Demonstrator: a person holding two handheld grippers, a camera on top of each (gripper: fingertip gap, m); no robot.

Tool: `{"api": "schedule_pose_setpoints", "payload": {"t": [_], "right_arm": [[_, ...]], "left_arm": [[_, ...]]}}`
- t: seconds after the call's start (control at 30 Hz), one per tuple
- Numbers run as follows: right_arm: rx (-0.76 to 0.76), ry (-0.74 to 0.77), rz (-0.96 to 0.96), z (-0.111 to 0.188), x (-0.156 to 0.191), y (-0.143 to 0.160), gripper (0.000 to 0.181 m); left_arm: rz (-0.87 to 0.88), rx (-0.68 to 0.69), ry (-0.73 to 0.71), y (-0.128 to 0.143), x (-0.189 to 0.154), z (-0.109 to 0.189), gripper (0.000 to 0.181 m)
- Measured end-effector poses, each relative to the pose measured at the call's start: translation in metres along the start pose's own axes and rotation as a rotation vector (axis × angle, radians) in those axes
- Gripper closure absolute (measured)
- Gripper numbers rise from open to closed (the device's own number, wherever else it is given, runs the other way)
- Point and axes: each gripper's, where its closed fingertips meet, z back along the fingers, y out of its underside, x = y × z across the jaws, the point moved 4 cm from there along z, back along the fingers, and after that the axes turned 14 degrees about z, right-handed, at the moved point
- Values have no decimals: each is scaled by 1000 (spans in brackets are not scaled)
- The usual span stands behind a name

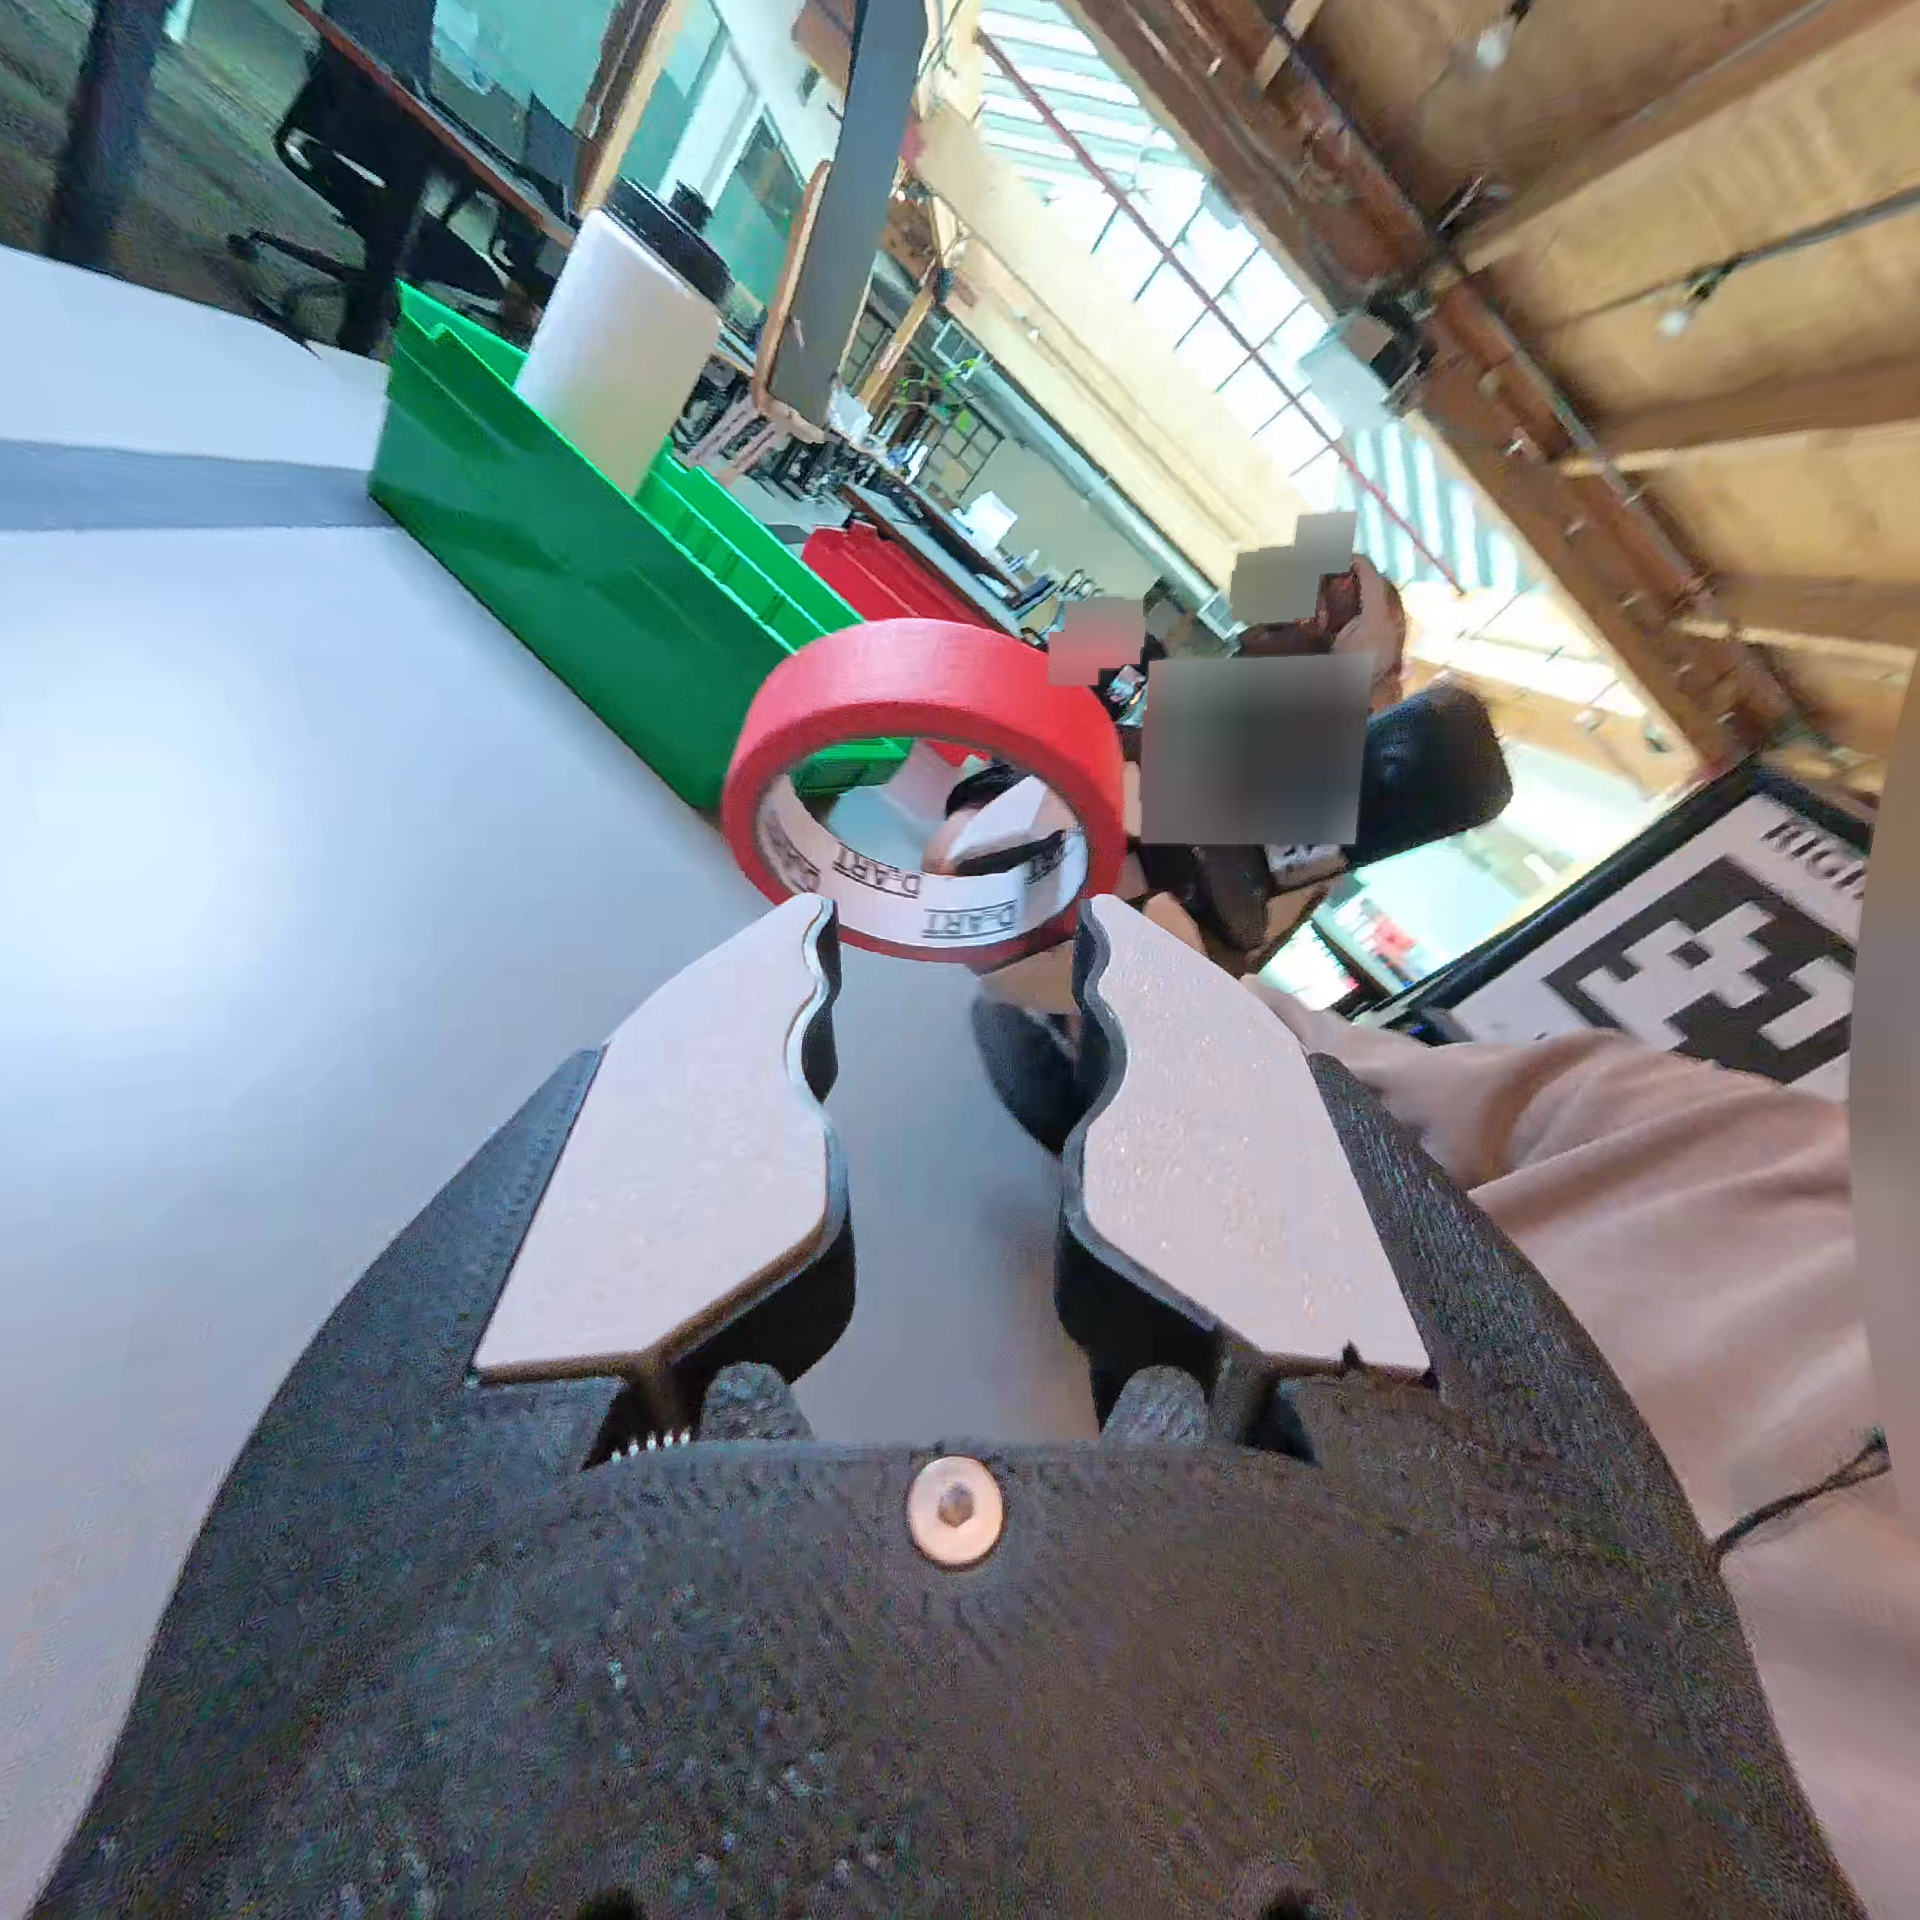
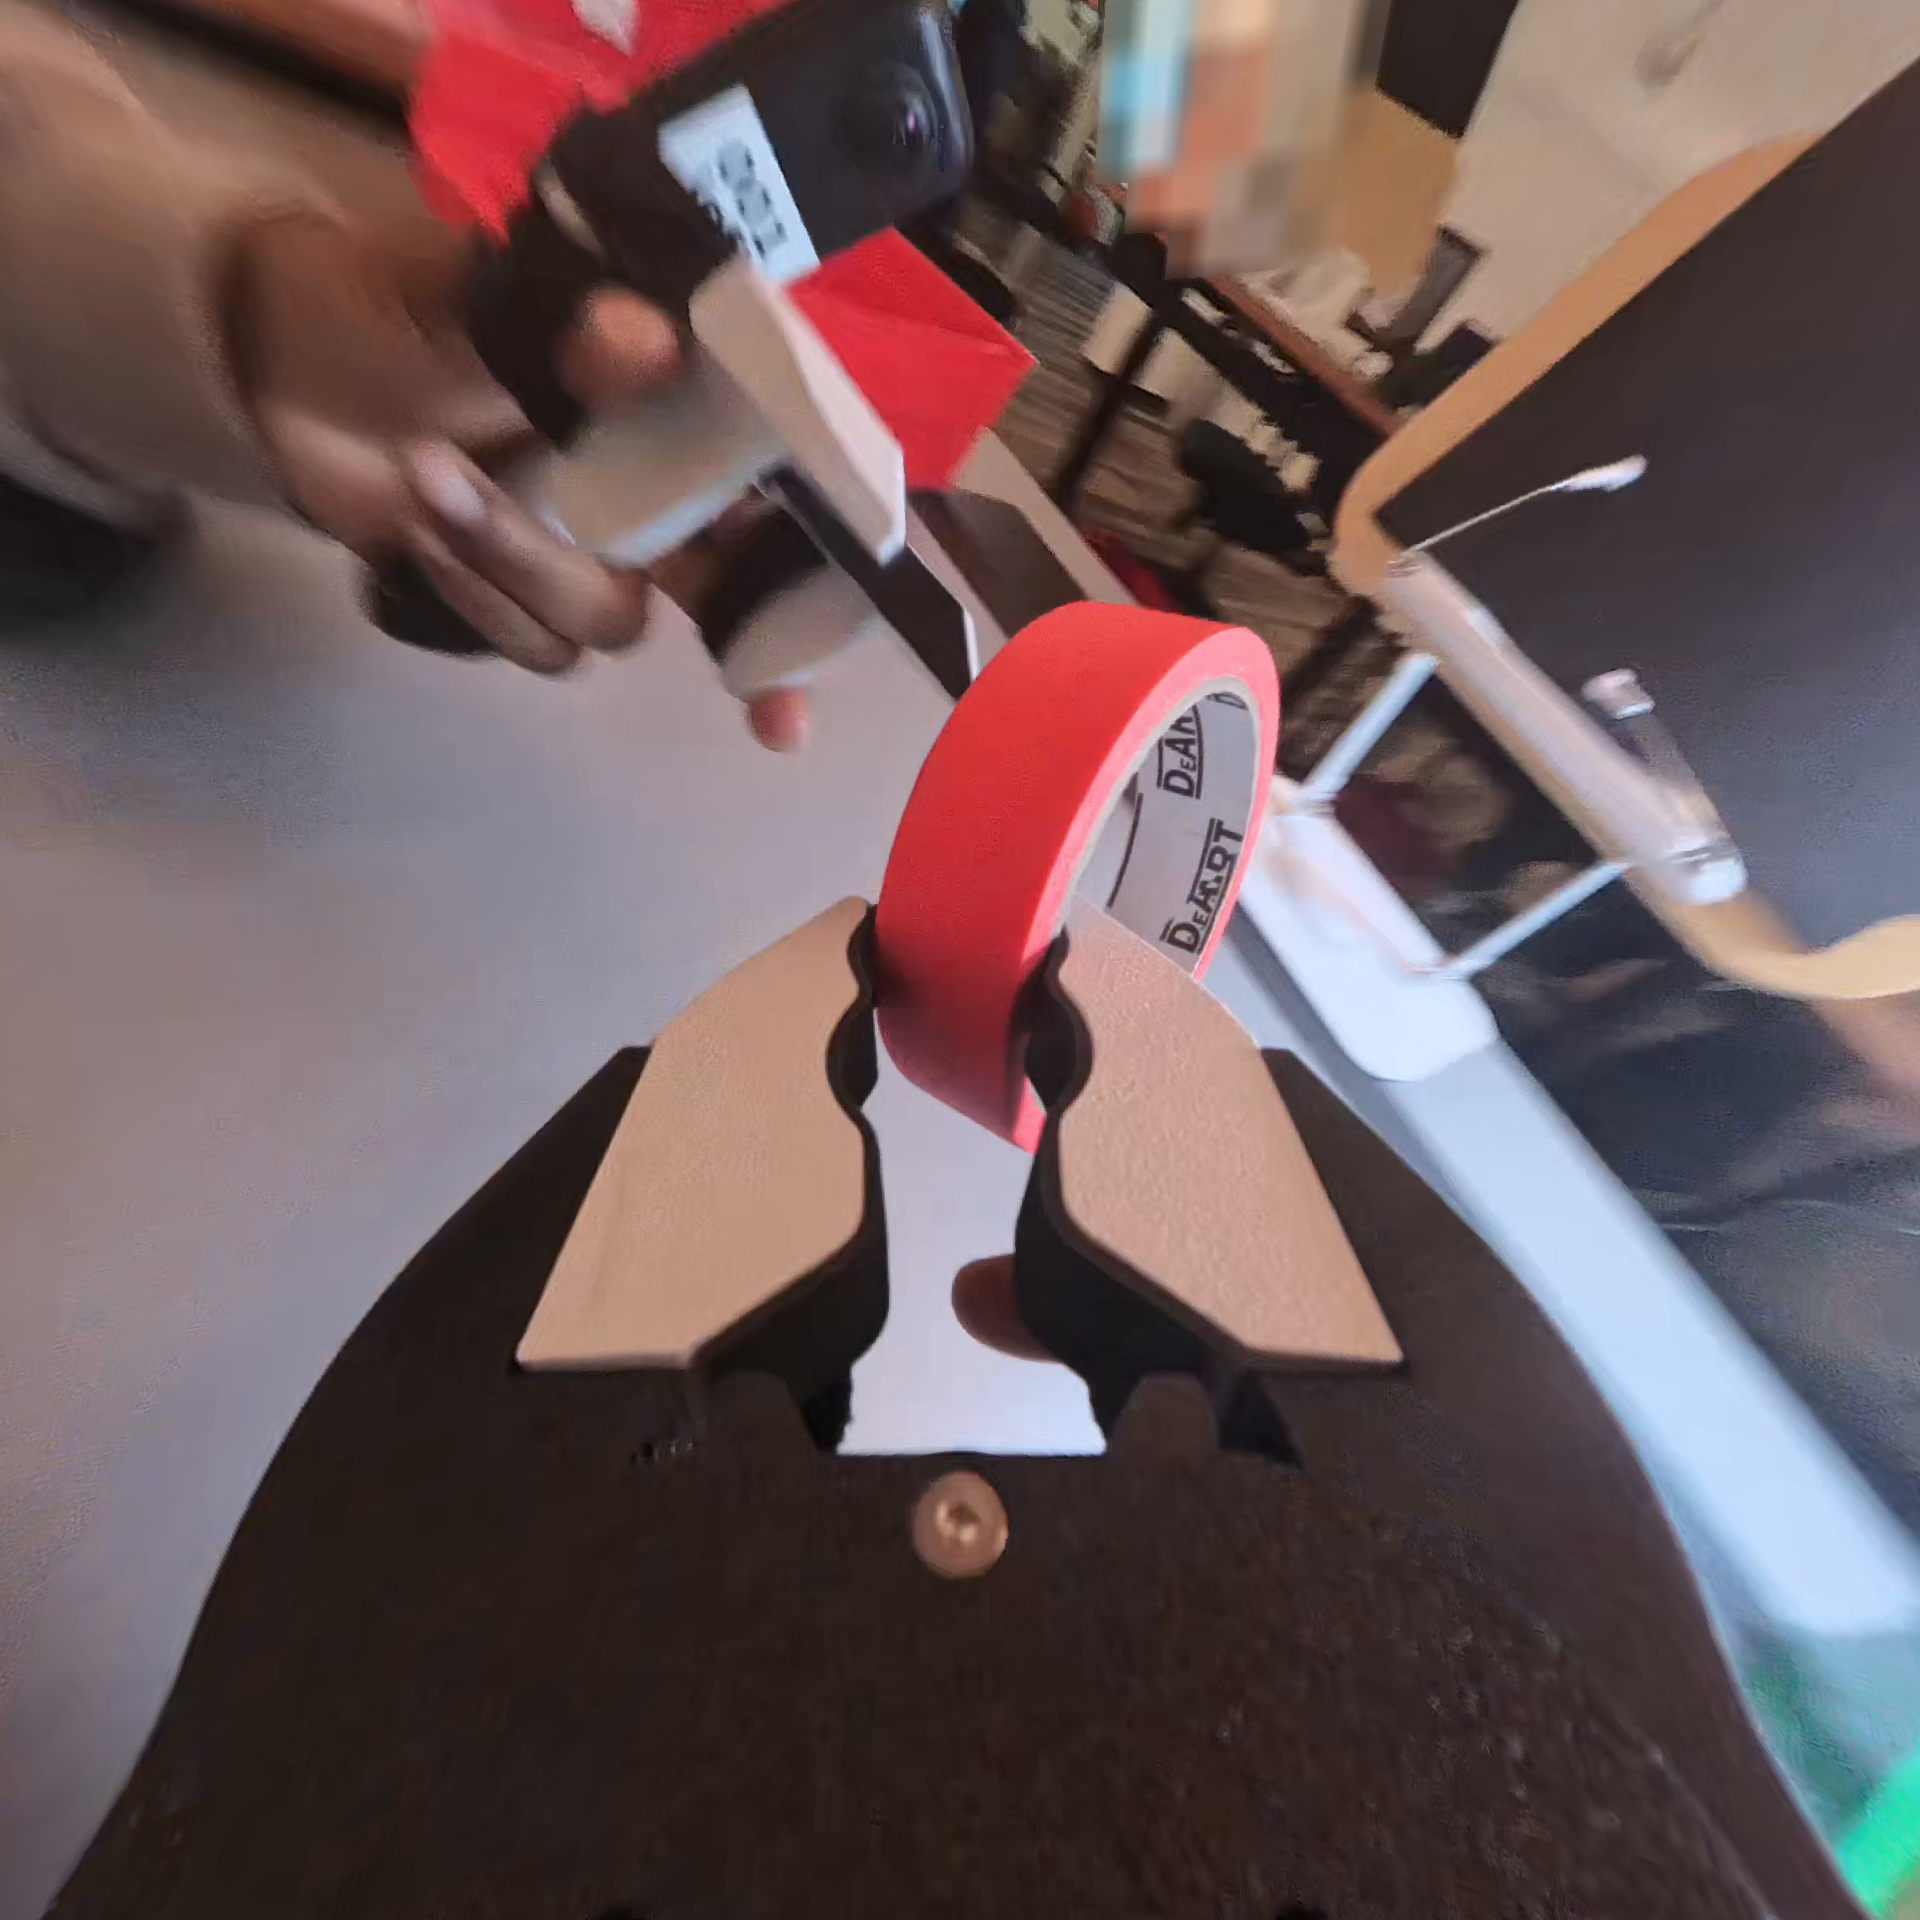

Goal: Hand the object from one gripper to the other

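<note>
Right wrist view: matte red tape roll with smooth white core, pinched edgewise between wavy-edged tan fingers of right gripper; left gripper spread, empty, just beside roll over smooth grey table.

White table, green bin directly on it
</note>
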Motion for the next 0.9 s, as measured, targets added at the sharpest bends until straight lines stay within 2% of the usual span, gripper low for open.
{"api": "schedule_pose_setpoints", "payload": {"t": [0.07, 0.17, 0.23, 0.27, 0.3, 0.37, 0.47, 0.6, 0.67, 0.73, 0.8, 0.83, 0.9], "right_arm": [[135, 130, 245, -8, 2, 6, 156], [311, 263, 613, -23, 13, 11, 156], [347, 260, 711, -35, 27, 12, 156], [343, 244, 731, -39, 33, 12, 156], [348, 231, 731, -40, 35, 14, 156], [307, 178, 657, -39, 37, 12, 154], [145, 68, 464, -25, 38, -6, 143], [-85, -148, -71, -3, 26, -18, 129], [-225, -283, -362, 6, 14, -18, 123], [-367, -440, -574, 12, 10, -21, 122], [-464, -583, -681, 16, 19, -31, 129], [-491, -625, -689, 17, 25, -37, 145], [-486, -590, -614, 17, 30, -40, 151]], "left_arm": [[79, -13, 21, 9, -5, -13, 135], [86, -92, -56, 13, 0, -28, 131], [83, -131, -139, 9, 12, -29, 139], [75, -113, -155, 9, 18, -28, 147], [96, -77, -135, 9, 23, -27, 148], [90, -57, -88, 5, 25, -22, 150], [-13, -57, -35, -11, 21, -5, 154], [-107, 6, 203, -17, -10, 16, 154], [-188, 60, 311, -9, -30, 21, 154], [-220, 100, 396, 2, -45, 20, 154], [-230, 164, 429, 16, -49, 12, 154], [-238, 201, 431, 24, -49, 8, 154], [-226, 220, 447, 27, -48, 6, 154]]}}
